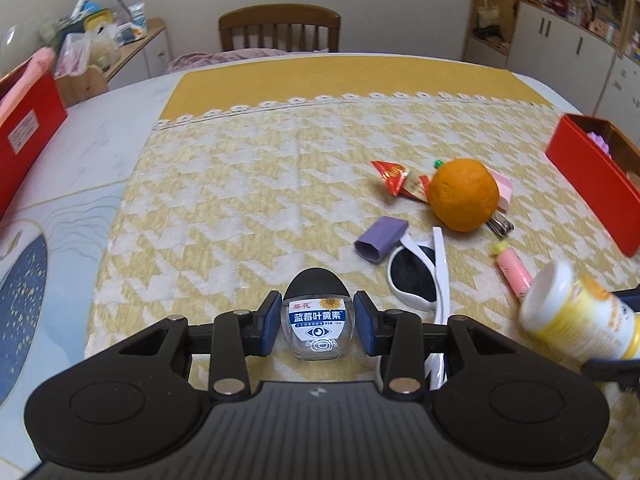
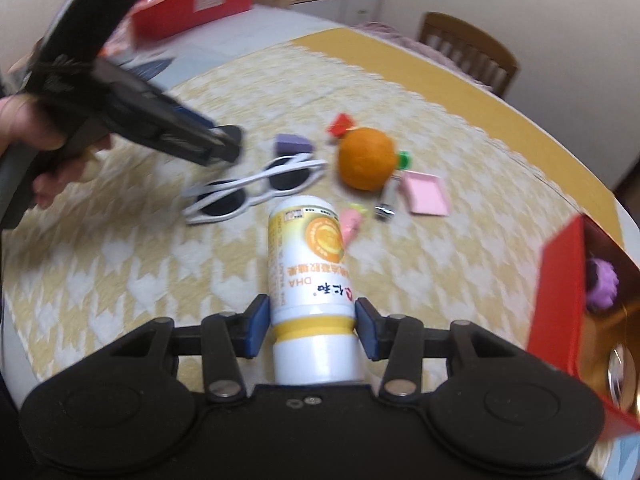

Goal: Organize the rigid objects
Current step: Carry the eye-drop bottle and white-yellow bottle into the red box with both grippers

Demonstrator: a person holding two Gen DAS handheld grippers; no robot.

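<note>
Left gripper (image 1: pixel 316 326) brackets the eye-drop bottle (image 1: pixel 318 320) near the table's (image 1: pixel 100 136) front edge — pads close beside it, contact unclear. Right gripper (image 2: pixel 307 328) pinches the white bottle (image 2: pixel 310 280) near its cap, red box (image 2: pixel 560 300) to the right — motion blur suggests speed, so the smooth bottle could slip.

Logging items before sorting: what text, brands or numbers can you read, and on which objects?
"葵花" and "蓝莓叶黄素": eye-drop bottle between the left gripper pads; smaller line beneath unreadable.
"DHA" and "仁和", seen inverted: white-and-yellow supplement bottle in the right gripper; other print blurred.
White label on the red box: too small.
Red candy wrapper: illegible.
</note>
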